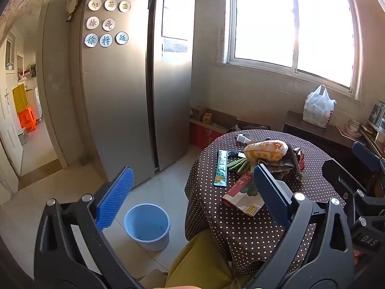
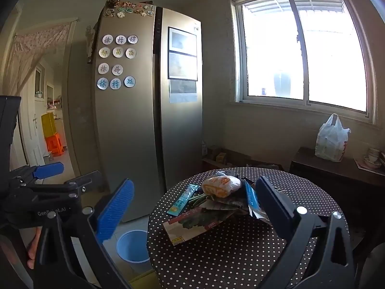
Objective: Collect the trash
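Your left hand-held gripper (image 1: 191, 187) fills the lower frame: black plastic arms with triangular cut-outs, silver screws at the joints, ribbed blue pads on the fingers (image 1: 115, 196). Your right hand-held gripper (image 2: 192, 208) is built the same; white lettering marks each body. Mustard-yellow clothing (image 1: 199, 262) shows at bottom centre

The left gripper (image 1: 192, 190) hung with its jaws wide apart and nothing between them. A round table (image 1: 240, 231) in a dotted cloth bore a heap of trash: an orange bag (image 1: 267, 149), a teal sachet (image 1: 221, 171), green pods (image 1: 238, 163) and a red packet (image 1: 240, 192). A blue bucket (image 1: 147, 226) stood on the floor beside the table, near the fridge (image 1: 134, 84). The right gripper (image 1: 361, 180) showed at the right edge.
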Demonstrator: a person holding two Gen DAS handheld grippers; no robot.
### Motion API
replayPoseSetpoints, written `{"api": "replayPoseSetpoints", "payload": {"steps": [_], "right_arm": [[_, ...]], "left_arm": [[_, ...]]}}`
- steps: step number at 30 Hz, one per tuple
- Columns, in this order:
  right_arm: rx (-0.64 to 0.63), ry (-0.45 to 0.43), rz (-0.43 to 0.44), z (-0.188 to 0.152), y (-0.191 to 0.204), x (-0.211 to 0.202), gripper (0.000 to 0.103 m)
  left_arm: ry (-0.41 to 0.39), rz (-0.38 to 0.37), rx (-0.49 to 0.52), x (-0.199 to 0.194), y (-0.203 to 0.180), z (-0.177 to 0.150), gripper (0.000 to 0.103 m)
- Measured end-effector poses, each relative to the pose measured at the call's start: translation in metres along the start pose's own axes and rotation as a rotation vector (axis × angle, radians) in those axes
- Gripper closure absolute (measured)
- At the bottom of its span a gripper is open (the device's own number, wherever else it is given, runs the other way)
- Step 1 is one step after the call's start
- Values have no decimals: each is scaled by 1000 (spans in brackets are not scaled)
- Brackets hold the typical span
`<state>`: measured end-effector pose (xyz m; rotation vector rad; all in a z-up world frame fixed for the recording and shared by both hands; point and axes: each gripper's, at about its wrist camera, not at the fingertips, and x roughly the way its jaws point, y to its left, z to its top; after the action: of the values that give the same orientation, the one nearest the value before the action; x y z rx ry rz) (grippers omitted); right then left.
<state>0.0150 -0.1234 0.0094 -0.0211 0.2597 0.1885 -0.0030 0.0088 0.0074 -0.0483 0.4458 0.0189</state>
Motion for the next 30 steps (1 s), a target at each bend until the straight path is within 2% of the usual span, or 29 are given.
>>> {"api": "replayPoseSetpoints", "payload": {"steps": [14,30], "right_arm": [[14,27,25,-3,-1,5,4],[28,43,15,-6,-4,11,4]], "left_arm": [[4,-3,5,4,-3,-6,6],[17,-1,13,7,-3,-11,6]]}}
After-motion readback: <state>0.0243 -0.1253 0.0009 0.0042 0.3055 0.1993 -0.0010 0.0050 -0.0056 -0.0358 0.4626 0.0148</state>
